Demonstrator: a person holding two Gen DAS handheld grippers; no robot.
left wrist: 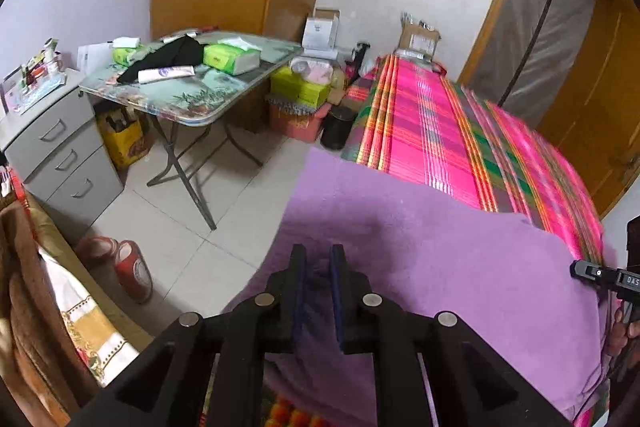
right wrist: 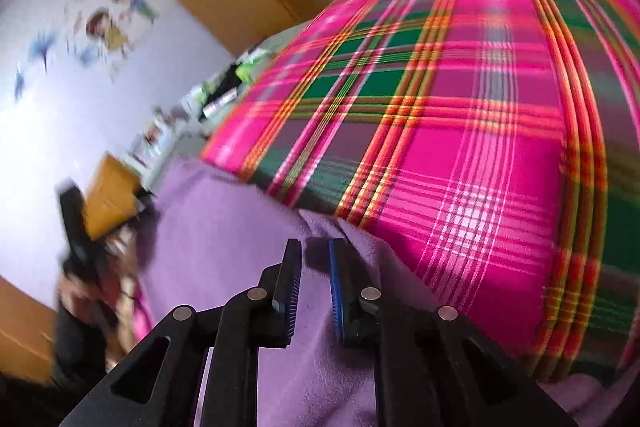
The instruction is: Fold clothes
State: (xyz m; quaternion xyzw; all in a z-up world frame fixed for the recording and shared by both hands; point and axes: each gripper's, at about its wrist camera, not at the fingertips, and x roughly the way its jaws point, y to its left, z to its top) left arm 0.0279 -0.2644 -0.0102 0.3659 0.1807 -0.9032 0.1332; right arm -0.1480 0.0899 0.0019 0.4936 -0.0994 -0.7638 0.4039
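Observation:
A purple fleece cloth (left wrist: 420,247) lies spread over the near end of a bed with a pink, green and orange plaid cover (left wrist: 440,131). My left gripper (left wrist: 319,259) is shut on a fold of the purple cloth near its left edge. In the right wrist view the cloth (right wrist: 224,227) fills the lower left over the plaid cover (right wrist: 460,127). My right gripper (right wrist: 316,255) has its jaws narrowly apart with purple cloth between them. The right gripper's body shows at the left view's right edge (left wrist: 600,275).
A folding table (left wrist: 192,95) with tissue packs and a black garment stands left of the bed. A grey drawer unit (left wrist: 60,155) is at the far left. Red slippers (left wrist: 128,267) lie on the tiled floor. Boxes and a bin sit by the far wall.

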